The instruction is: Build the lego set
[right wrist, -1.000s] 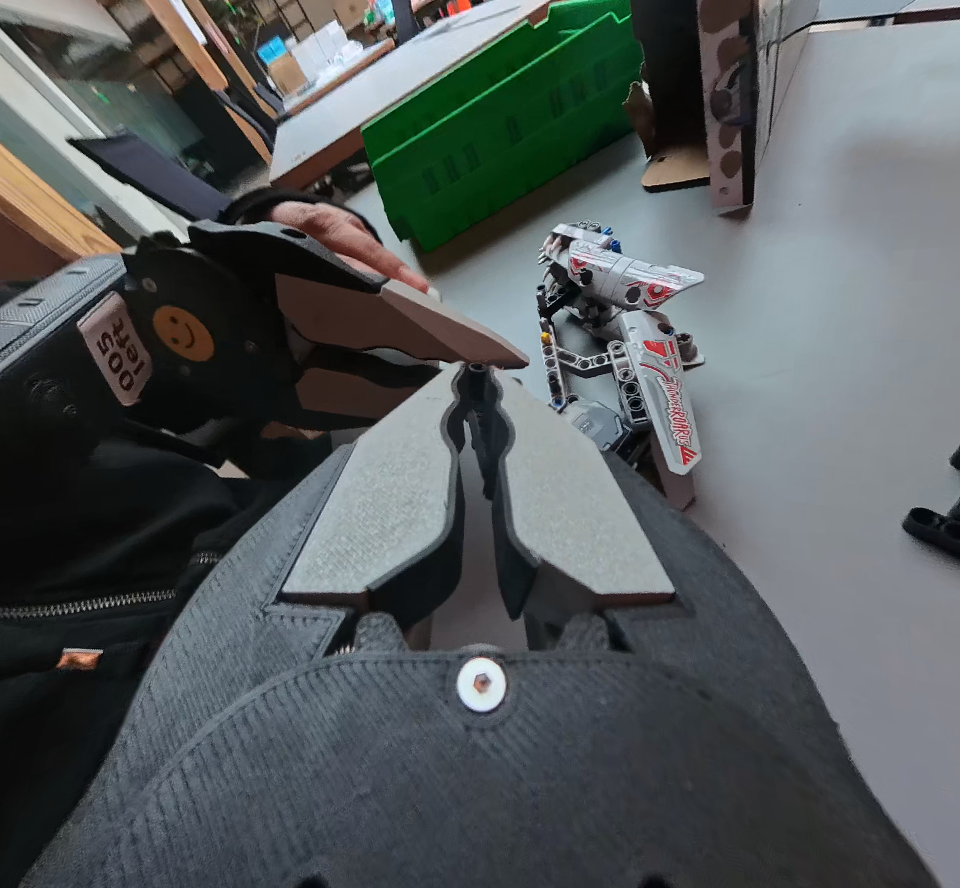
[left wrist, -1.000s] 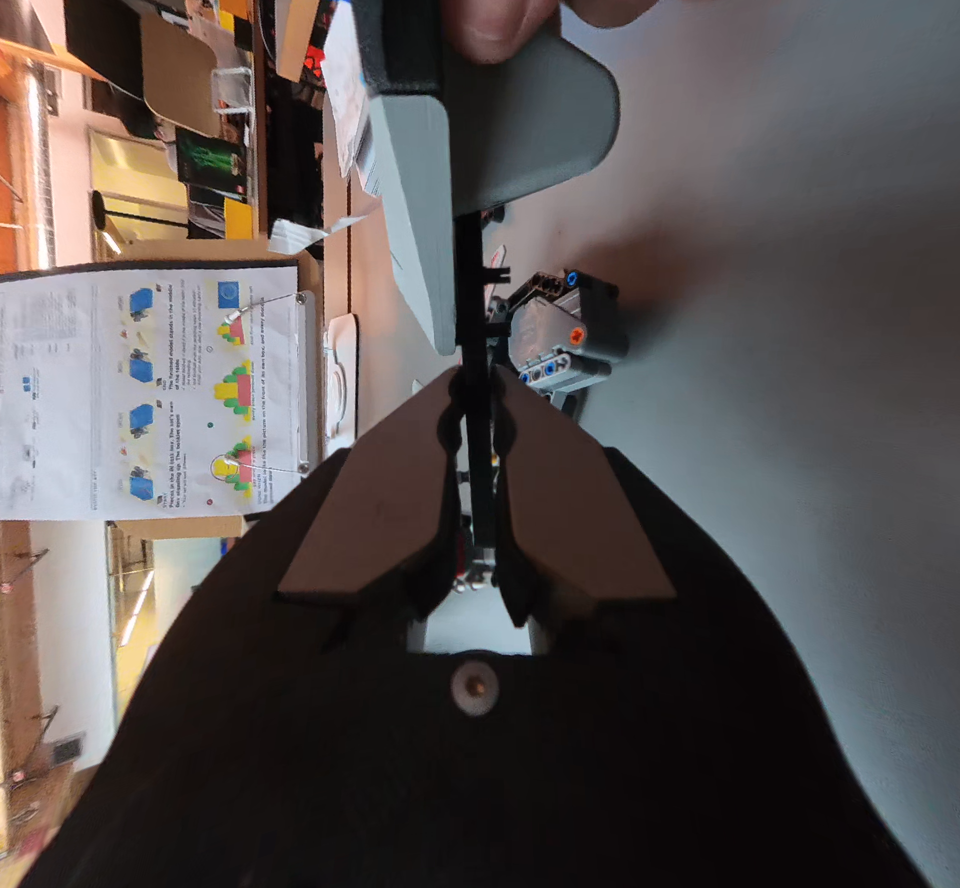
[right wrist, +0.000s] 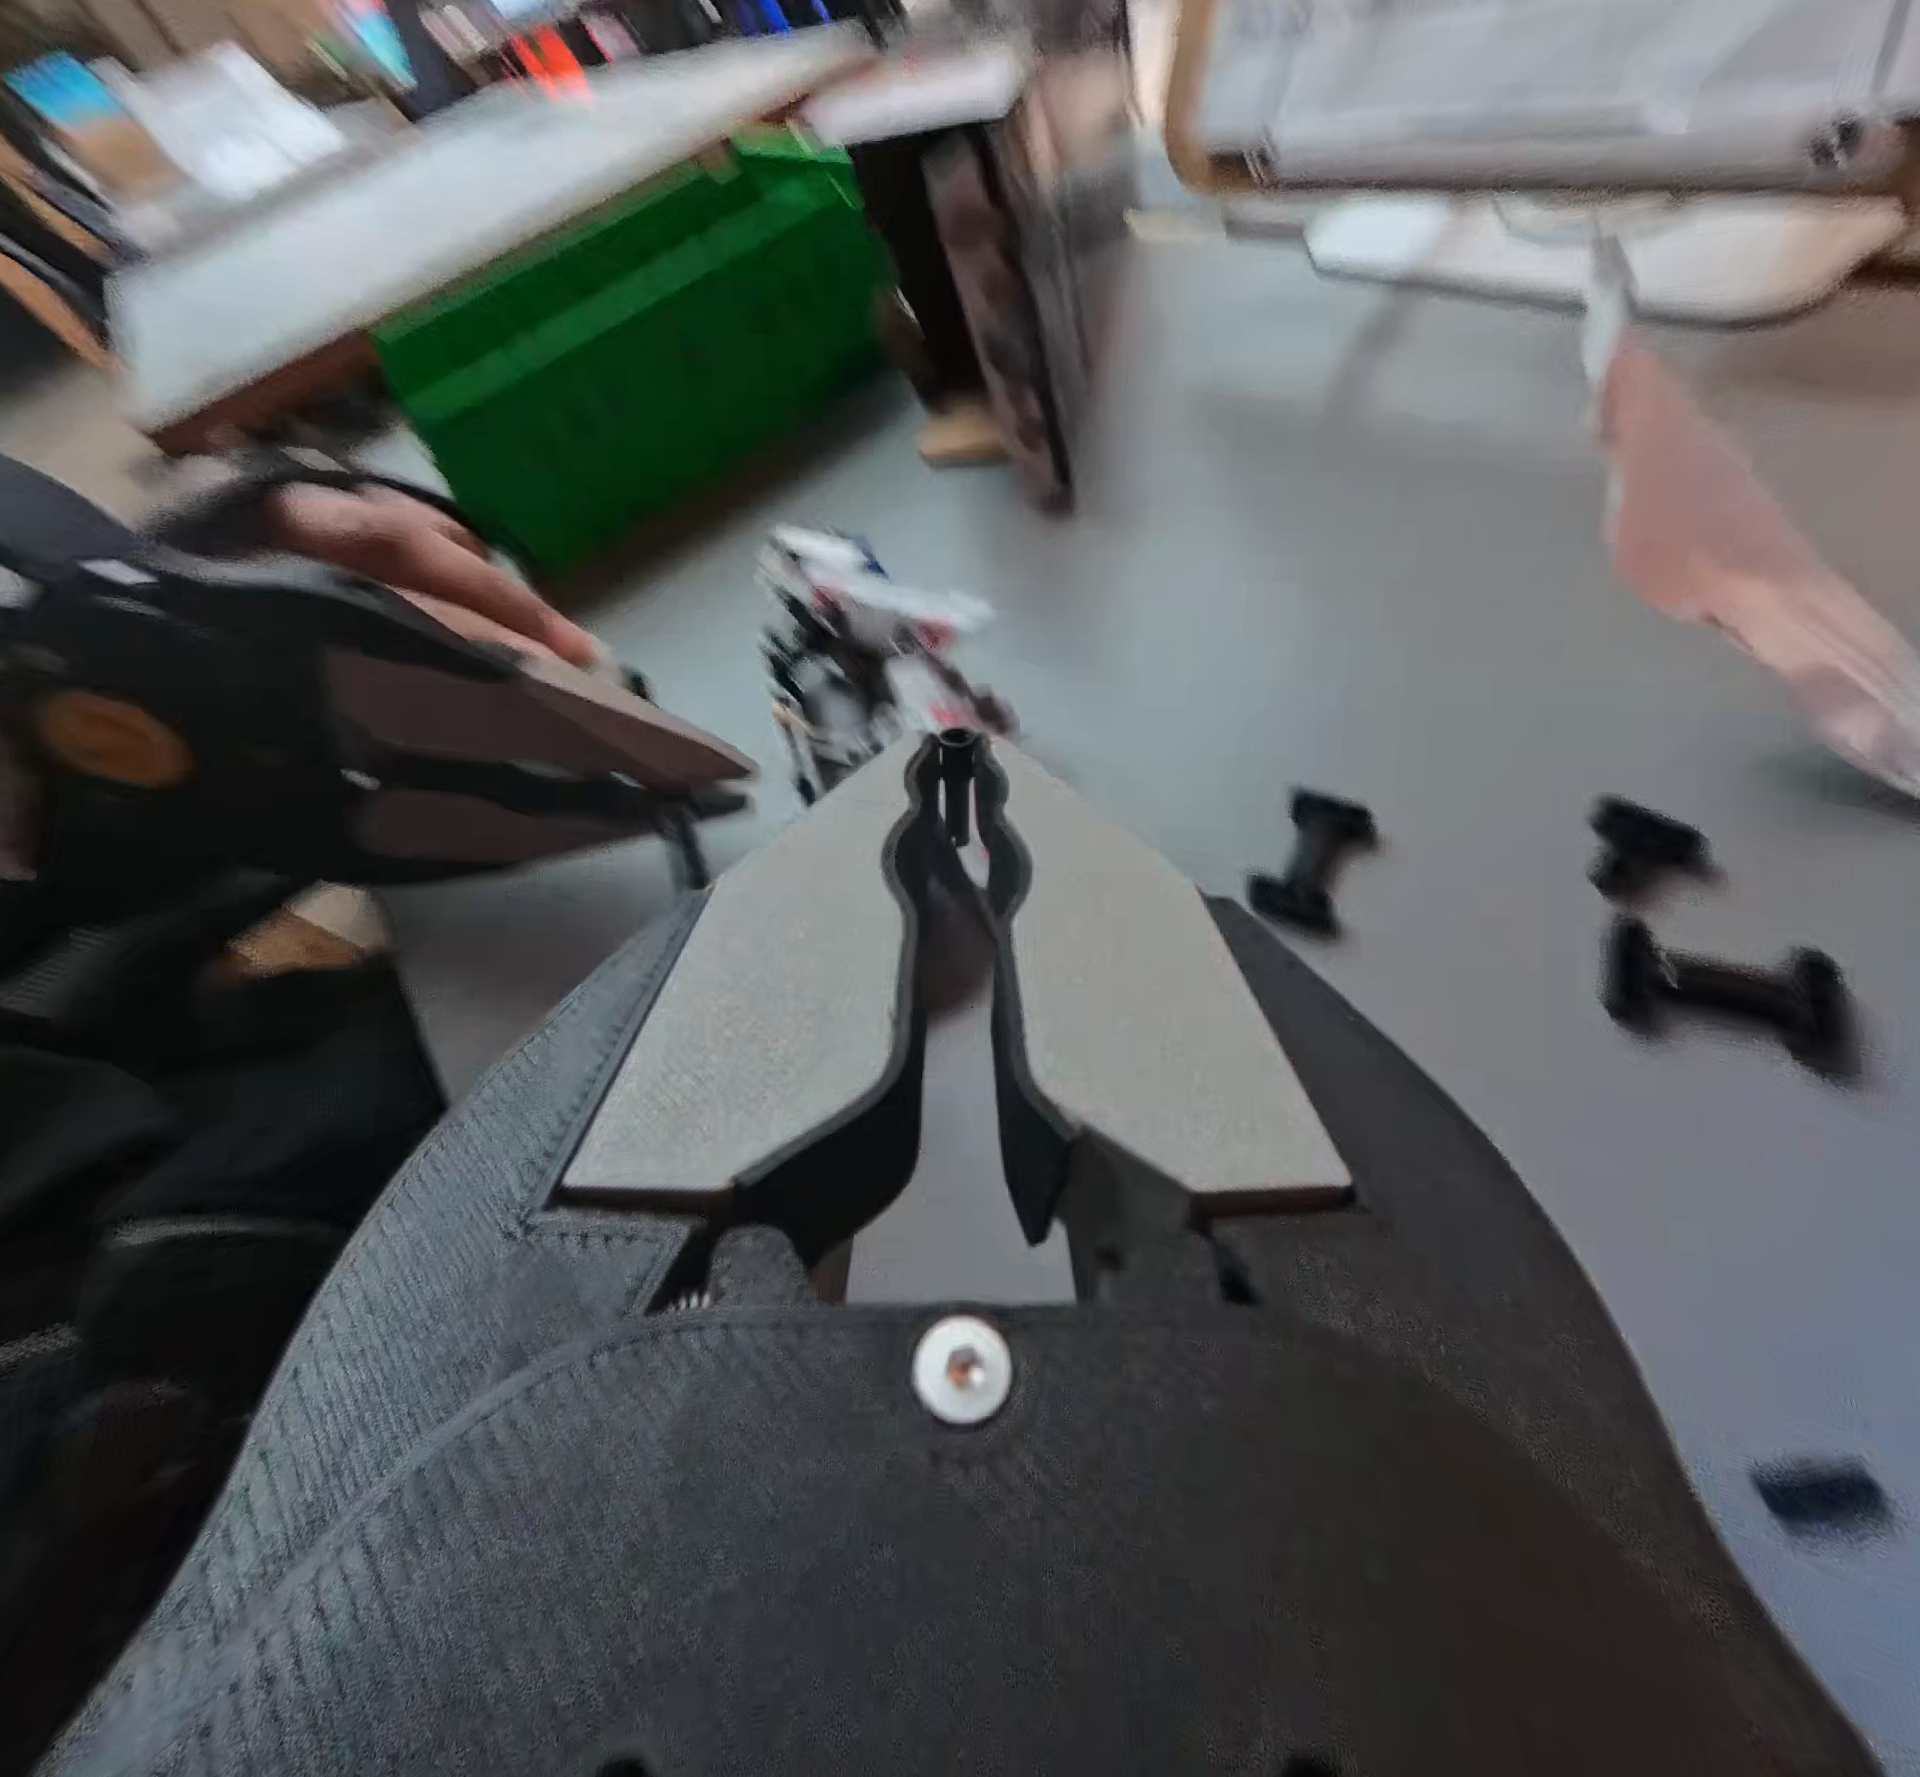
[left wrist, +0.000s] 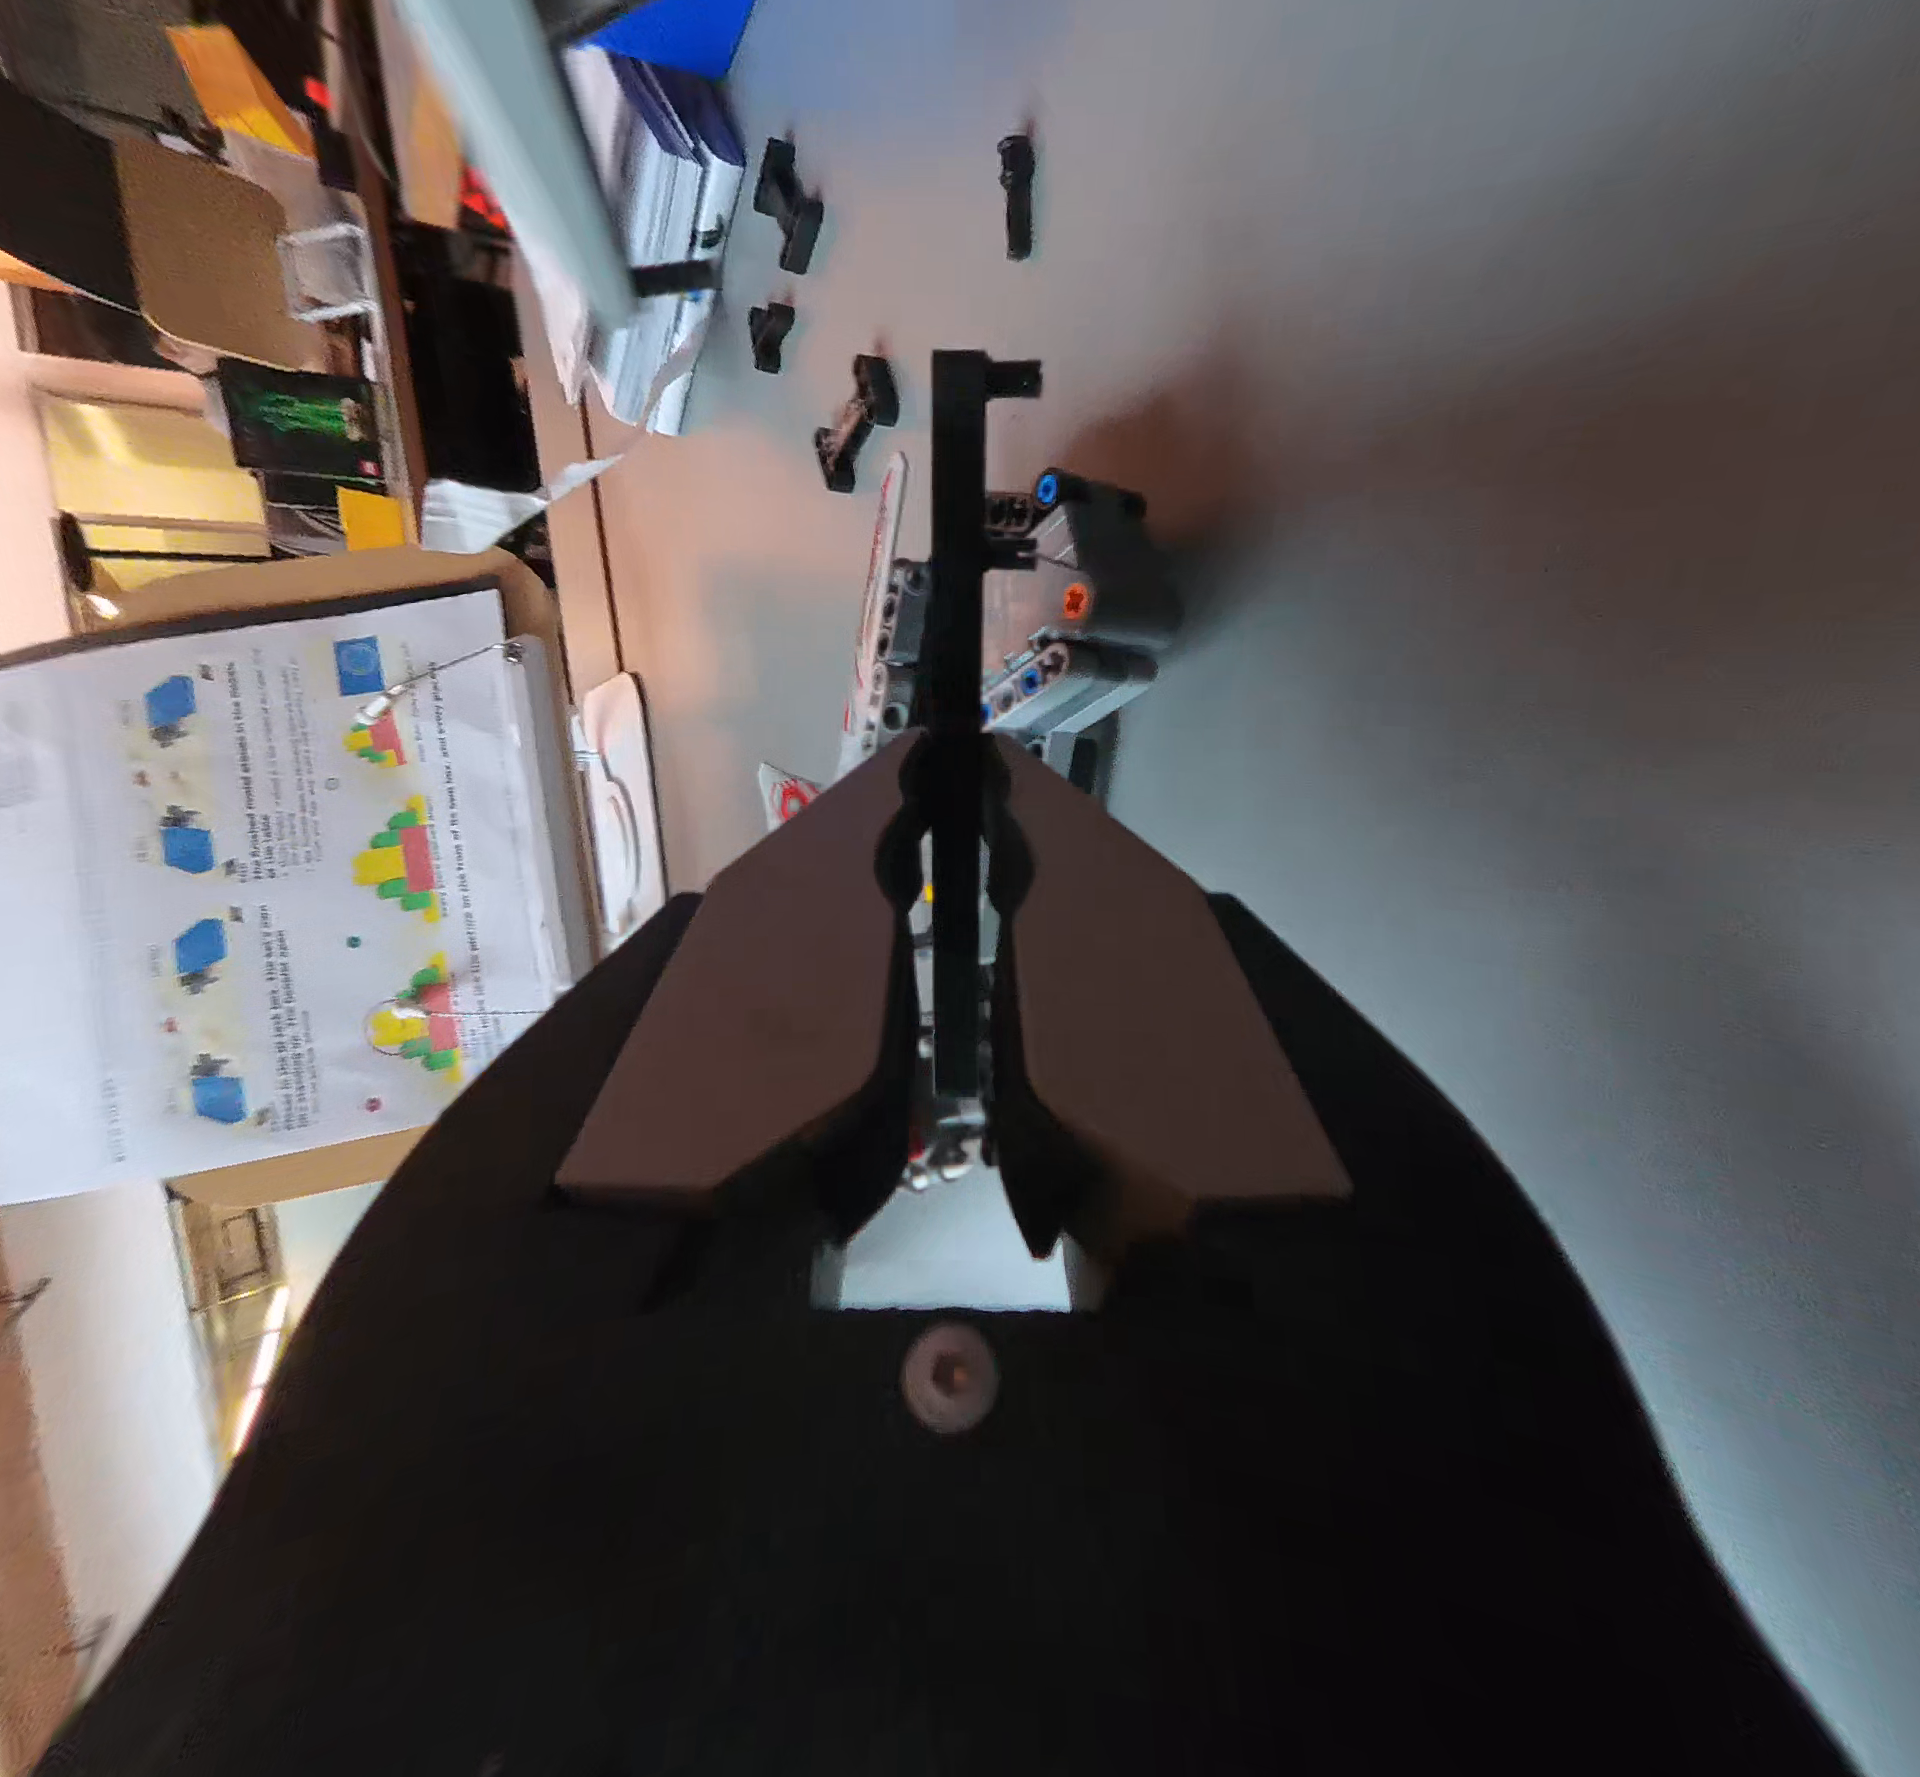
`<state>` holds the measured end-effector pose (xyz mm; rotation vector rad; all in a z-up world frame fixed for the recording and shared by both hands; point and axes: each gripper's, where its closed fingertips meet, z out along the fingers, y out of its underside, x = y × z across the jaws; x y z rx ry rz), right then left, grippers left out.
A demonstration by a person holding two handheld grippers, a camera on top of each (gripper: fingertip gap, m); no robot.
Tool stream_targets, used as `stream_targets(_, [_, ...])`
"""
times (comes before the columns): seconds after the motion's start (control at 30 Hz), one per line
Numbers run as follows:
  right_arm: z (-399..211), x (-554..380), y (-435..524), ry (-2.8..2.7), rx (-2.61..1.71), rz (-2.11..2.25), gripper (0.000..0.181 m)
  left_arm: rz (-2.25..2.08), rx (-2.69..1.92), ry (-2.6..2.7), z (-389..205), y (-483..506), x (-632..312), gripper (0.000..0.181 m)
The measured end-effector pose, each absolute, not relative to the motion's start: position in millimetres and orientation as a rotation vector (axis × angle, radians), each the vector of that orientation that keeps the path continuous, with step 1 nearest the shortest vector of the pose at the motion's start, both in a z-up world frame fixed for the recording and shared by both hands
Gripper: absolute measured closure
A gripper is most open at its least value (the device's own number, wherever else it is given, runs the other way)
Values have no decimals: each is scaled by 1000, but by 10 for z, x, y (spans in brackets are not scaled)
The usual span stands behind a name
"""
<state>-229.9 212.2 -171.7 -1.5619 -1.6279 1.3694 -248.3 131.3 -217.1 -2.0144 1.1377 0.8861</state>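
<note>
The left gripper has its fingers closed on a long black beam that sticks out past the tips, a short peg at its far end. The right gripper pinches a small black pin between nearly closed fingers. The half-built model, grey with white and red panels, lies on the grey counter just beyond both grippers. Loose black pieces are scattered on the counter near it. A green bin stands farther back, blurred.
</note>
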Motion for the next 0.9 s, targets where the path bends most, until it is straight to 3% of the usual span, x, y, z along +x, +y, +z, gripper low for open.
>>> stream_targets(0.13, [-2478,-2160,2271,-1837,-1827,1045,177,863,-2046,1082,-2241,1326,-2493,177])
stream_targets(0.2, [-2647,-2196,2374,-1846,-1839,937,168,862,-2050,1056,-2258,1348,-2486,176])
stream_targets(0.47, [-2332,-2320,2331,-1794,-1708,1080,155,885,-2035,1013,-2245,1326,-2527,176])
stream_targets(0.63, [-1768,-2197,1674,-1825,-1457,1537,160,936,-1981,1018,-2195,1336,-2527,176])
stream_targets(0.83, [-1857,-2223,1578,-1852,-1461,1479,161,726,-2073,920,-2246,1327,-2439,176])
stream_targets(0.9, [-1866,-2202,1613,-1834,-1485,1522,154,634,-2103,813,-2215,1314,-2476,176])
